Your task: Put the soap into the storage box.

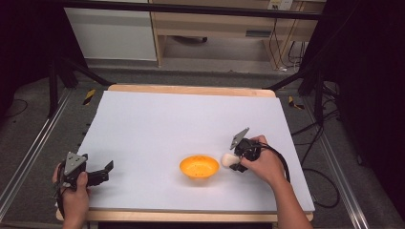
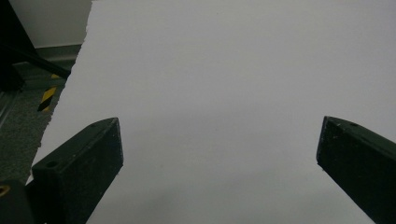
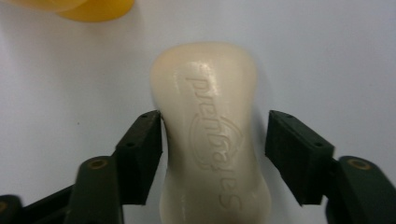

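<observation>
A cream bar of soap (image 3: pixel 205 93) with raised lettering lies on the white sheet, just right of an orange bowl (image 1: pixel 199 166) in the high view. My right gripper (image 3: pixel 215 135) straddles the soap (image 1: pixel 227 159): the left jaw touches its side, while the right jaw stands a sliver off it. A corner of the bowl (image 3: pixel 93 9) peeks in at the top left of the right gripper view. My left gripper (image 1: pixel 106 172) rests at the sheet's near left, and its jaws (image 2: pixel 219 144) are wide apart with nothing between them.
The white sheet (image 1: pixel 181 119) covers a wooden table with bare surface behind the bowl. Grey carpet, black frame legs and cables surround the table. A yellow-black floor marker (image 2: pixel 46 99) lies off the sheet's left edge.
</observation>
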Motion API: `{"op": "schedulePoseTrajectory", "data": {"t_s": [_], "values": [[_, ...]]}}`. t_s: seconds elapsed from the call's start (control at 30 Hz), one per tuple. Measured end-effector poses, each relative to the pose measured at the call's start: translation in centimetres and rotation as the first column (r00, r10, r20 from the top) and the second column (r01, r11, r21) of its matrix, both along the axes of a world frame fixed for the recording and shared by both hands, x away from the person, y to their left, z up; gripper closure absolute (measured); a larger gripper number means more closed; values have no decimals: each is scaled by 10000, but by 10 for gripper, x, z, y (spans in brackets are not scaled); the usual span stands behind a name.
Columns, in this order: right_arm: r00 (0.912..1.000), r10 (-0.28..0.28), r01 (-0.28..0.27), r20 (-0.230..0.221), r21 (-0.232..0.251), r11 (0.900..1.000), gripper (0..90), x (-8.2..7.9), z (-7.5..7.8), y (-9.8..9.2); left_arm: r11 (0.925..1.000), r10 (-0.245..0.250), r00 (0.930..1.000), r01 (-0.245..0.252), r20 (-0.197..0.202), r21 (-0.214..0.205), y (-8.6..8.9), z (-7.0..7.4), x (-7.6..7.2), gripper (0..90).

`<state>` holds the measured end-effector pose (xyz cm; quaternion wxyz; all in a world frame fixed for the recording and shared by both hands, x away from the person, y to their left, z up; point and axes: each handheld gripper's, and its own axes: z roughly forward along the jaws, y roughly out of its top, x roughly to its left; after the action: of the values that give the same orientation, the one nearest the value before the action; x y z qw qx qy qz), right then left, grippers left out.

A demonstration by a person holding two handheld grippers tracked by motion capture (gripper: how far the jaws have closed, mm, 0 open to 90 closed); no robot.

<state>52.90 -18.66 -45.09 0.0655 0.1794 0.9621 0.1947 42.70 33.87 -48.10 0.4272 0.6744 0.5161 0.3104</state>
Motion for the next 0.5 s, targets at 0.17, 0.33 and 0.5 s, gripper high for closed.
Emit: {"op": "schedulePoseTrajectory", "data": {"t_s": [0.17,0.33,0.5], "values": [[9994,239,-236,-269,142,9996,462,3,-4,-2,10000,-8,10000,8,0,6,0,0,0,0],[9997,153,-149,-204,197,9997,484,0,-4,-2,10000,-24,10000,24,-18,56,0,0,0,1],[9998,189,-186,-112,245,9995,490,-1,-4,-2,10000,-19,10000,19,-13,69,0,0,0,1]]}}
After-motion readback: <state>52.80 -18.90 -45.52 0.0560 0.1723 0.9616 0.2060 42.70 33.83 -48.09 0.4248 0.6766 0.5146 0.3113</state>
